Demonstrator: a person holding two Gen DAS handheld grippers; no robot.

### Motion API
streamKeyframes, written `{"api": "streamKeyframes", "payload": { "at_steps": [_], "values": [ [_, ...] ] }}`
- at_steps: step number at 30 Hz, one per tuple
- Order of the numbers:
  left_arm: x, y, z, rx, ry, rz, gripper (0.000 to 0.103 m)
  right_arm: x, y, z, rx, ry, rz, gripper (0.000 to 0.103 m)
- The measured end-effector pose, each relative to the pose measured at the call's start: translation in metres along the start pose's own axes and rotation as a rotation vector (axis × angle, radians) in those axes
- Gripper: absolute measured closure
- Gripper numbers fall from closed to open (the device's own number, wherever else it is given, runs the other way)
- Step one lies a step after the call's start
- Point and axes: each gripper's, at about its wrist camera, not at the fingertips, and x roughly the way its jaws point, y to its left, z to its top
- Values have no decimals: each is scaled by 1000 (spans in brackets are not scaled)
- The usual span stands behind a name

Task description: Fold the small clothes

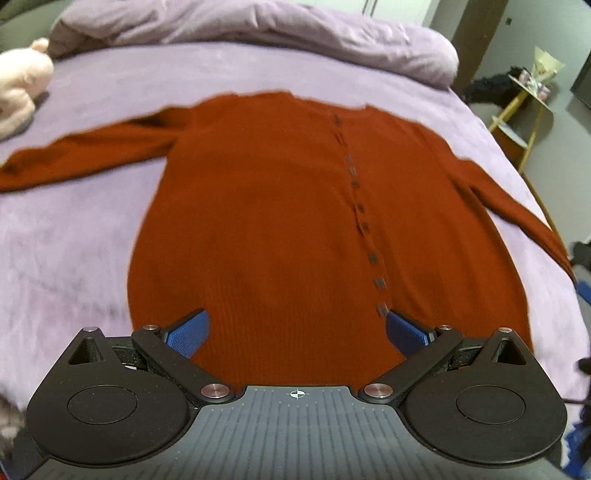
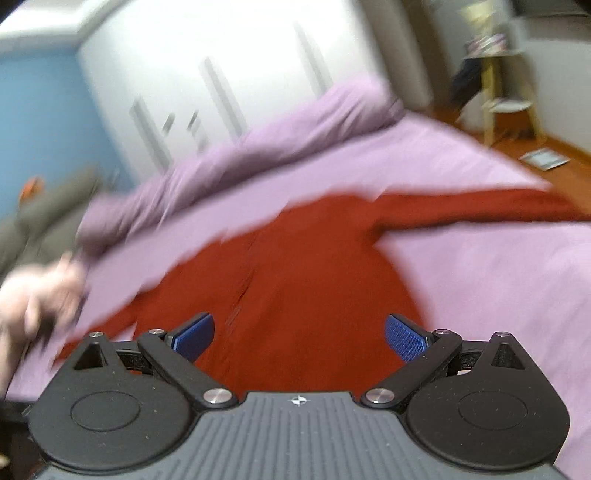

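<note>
Rust cardigan (image 1: 280, 221) flat on lilac bed (image 1: 66, 236), sleeves spread. My left gripper (image 1: 297, 330) and right gripper (image 2: 299, 334) gape wide, empty, over near hem.

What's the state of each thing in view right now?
Rust-red buttoned knit cardigan: spread flat, sleeves out, buttoned, unfolded.
Left hand-held gripper: open, above the cardigan hem, holding nothing.
Right hand-held gripper: open, holding nothing.
Lilac duvet: bunched at the bed's far edge.
</note>
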Motion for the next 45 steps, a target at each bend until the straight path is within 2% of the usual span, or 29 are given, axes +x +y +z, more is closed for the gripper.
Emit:
{"api": "streamKeyframes", "payload": {
  "at_steps": [3, 6, 9, 11, 12, 13, 15, 18, 19, 20, 22, 24, 26, 28, 30, 33, 34, 35, 36, 37, 39, 42, 45],
  "values": [
    [19, 4, 17, -28, -58, 14, 0, 18, -62, 29, 170, -64, -91, 4],
    [42, 5, 26, -42, -71, 36, 0, 39, -135, 48, 381, -96, -173, 12],
    [66, 4, 32, -80, -58, 42, 0, 62, -198, 55, 554, -118, -237, 30],
    [79, 5, 34, -112, -59, 25, 0, 76, -233, 52, 683, -128, -268, 50],
    [82, 6, 34, -121, -59, 12, 0, 83, -250, 48, 754, -138, -273, 53],
    [87, 6, 34, -131, -51, -8, 0, 89, -262, 43, 810, -157, -271, 57],
    [94, 8, 34, -137, -31, -35, 0, 95, -281, 36, 890, -218, -251, 61],
    [101, 9, 33, -131, -11, -35, 0, 105, -300, 26, 960, -274, -256, 66],
    [103, 9, 35, -123, -9, -34, 0, 108, -303, 27, 963, -279, -262, 71],
    [102, 9, 36, -116, -11, -33, 0, 113, -303, 26, 950, -277, -289, 82],
    [99, 8, 38, -105, -32, -34, 0, 119, -301, 28, 885, -248, -349, 93],
    [95, 5, 44, -88, -59, -55, 0, 128, -285, 57, 744, -203, -449, 96],
    [90, 2, 52, -77, -90, -95, 0, 130, -247, 82, 524, -216, -471, 96],
    [85, -2, 62, -71, -126, -163, 0, 133, -190, 98, 294, -236, -375, 97],
    [82, -8, 74, -71, -151, -225, 0, 138, -125, 104, 119, -222, -199, 97],
    [83, -13, 90, -111, -166, -333, 1, 146, -33, 85, -103, -165, 72, 96],
    [86, -15, 93, -128, -162, -369, 1, 150, -11, 75, -151, -134, 139, 94],
    [90, -16, 95, -142, -150, -395, 1, 155, 9, 61, -191, -83, 206, 83],
    [98, -17, 98, -156, -128, -426, 2, 162, 24, 48, -211, -23, 245, 71],
    [104, -17, 100, -171, -109, -442, 6, 168, 30, 34, -210, 15, 254, 54],
    [120, -19, 103, -194, -57, -461, 11, 176, 29, 8, -170, 78, 238, 53],
    [148, -24, 106, -198, 22, -474, 17, 185, 7, -16, -39, 172, 180, 54],
    [171, -27, 108, -227, 76, -495, 25, 179, -24, -29, 69, 198, 162, 54]
  ]
}}
